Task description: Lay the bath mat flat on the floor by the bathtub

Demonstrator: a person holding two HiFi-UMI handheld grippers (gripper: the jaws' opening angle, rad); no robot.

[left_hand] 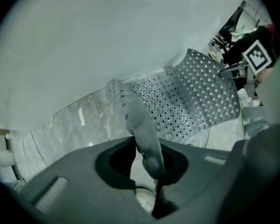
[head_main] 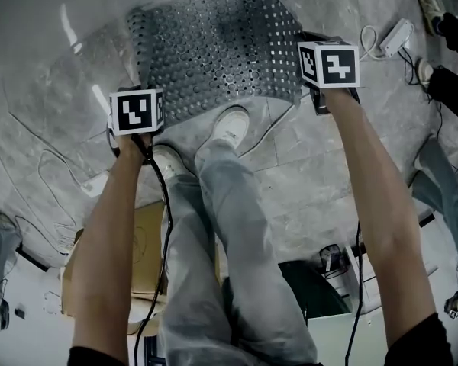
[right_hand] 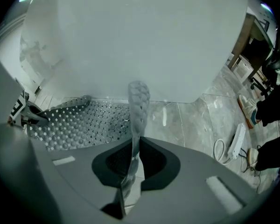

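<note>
Left gripper (left_hand: 149, 164): points down at the floor. Jaws stand a little apart, with the near left corner of the bath mat (head_main: 214, 52) standing up between them, slack rather than pinched.

Right gripper (right_hand: 130, 167): jaws are closed on the mat's near right corner, and the perforated edge rises straight out of the gap.

Mat: grey and full of holes. It is spread over the marble floor (head_main: 305, 181) with its far edge close along the white bathtub (right_hand: 130, 36). The near corners are raised at the two grippers, and the span between them lies low.

Obstructions: the person's white shoe (head_main: 230, 124) sits right at the mat's near edge, between the two grippers, its toe touching or just under that edge. The second shoe (head_main: 168, 158) is just behind the left gripper, off the mat.

Surroundings:
- A black cable (head_main: 166, 204) runs back from the left gripper along the forearm.
- A white power strip (head_main: 397, 36) with a looped cord lies on the floor just right of the mat.
- Thin wires (head_main: 38, 181) trail over the tiles on the left.
- Other people's legs (head_main: 443, 181) stand at the right edge, well apart from the mat.

Containers: a cardboard box (head_main: 141, 250) lies behind the left arm; I cannot tell whether it is open or closed. A dark open-topped bin (head_main: 313, 288) stands behind the right leg, its inside too dark to read.
</note>
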